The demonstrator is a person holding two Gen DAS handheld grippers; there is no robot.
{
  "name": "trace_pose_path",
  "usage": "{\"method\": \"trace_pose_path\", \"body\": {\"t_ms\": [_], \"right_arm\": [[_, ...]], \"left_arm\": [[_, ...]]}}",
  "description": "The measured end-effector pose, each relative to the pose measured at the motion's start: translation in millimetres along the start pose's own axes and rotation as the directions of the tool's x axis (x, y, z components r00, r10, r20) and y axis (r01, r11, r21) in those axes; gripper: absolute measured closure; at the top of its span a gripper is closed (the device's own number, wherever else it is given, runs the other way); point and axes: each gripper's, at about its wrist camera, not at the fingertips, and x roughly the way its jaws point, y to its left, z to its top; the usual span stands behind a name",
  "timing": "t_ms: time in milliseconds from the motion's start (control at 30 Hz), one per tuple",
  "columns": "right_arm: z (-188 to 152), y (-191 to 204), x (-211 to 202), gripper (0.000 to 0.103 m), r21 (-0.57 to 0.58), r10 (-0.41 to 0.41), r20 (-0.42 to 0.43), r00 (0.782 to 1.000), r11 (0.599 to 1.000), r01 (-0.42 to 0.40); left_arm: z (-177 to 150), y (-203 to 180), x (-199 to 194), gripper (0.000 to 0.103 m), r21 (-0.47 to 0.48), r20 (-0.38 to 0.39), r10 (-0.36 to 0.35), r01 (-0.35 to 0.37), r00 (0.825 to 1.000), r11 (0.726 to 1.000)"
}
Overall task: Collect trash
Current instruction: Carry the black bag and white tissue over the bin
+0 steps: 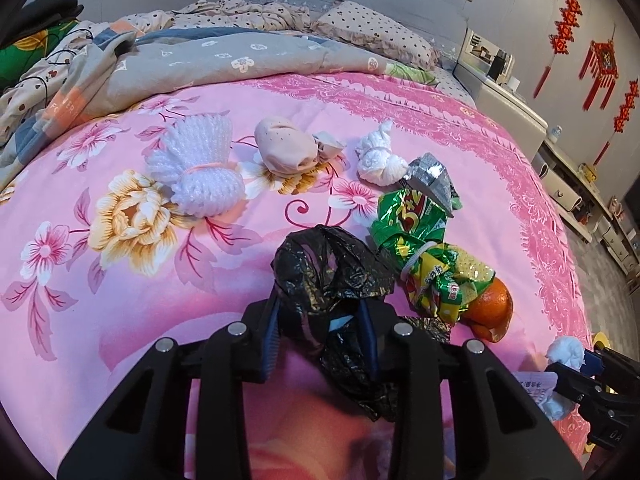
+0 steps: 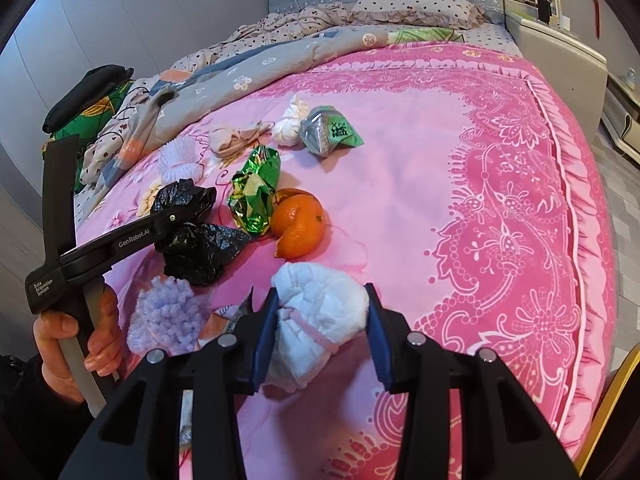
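Observation:
In the left wrist view my left gripper [image 1: 320,320] is shut on a crumpled black plastic bag [image 1: 328,272] that lies on the pink floral bedspread [image 1: 120,280]. The right wrist view shows my right gripper [image 2: 320,340] with both blue pads pressed on a white tissue bundle [image 2: 320,312] tied with a pink band. My left gripper [image 2: 182,220], held by a hand [image 2: 80,344], grips the black bag [image 2: 200,248] to its left. Green snack wrappers [image 2: 256,196] and a partly peeled orange [image 2: 298,222] lie between the two grippers and beyond them.
Further up the bed lie a white foam net [image 1: 200,168], a beige cloth bundle [image 1: 284,148], a knotted white wad [image 1: 378,156] and a silver-green wrapper [image 1: 430,180]. A purple foam net [image 2: 166,316] sits near my right gripper. A rumpled grey quilt [image 1: 240,56] covers the bed's head.

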Motion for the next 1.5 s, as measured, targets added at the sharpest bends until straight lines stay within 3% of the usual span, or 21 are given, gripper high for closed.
{"method": "trace_pose_path", "body": {"t_ms": [700,1500], "right_arm": [[-9.9,-2.8,-80.5,0.065,0.024,-0.037,0.128,0.991,0.999,0.034],[-33.2,-27.8,-172.6,0.064,0.065,-0.074,0.268,0.961,0.996,0.058]], "left_arm": [[-0.9,-8.1,-92.8,0.073,0.015,0.124,0.000,-0.002,0.992,1.000],[-8.0,-84.8,-169.7,0.073,0.133,0.207,-0.099,0.073,0.973,0.988]]}}
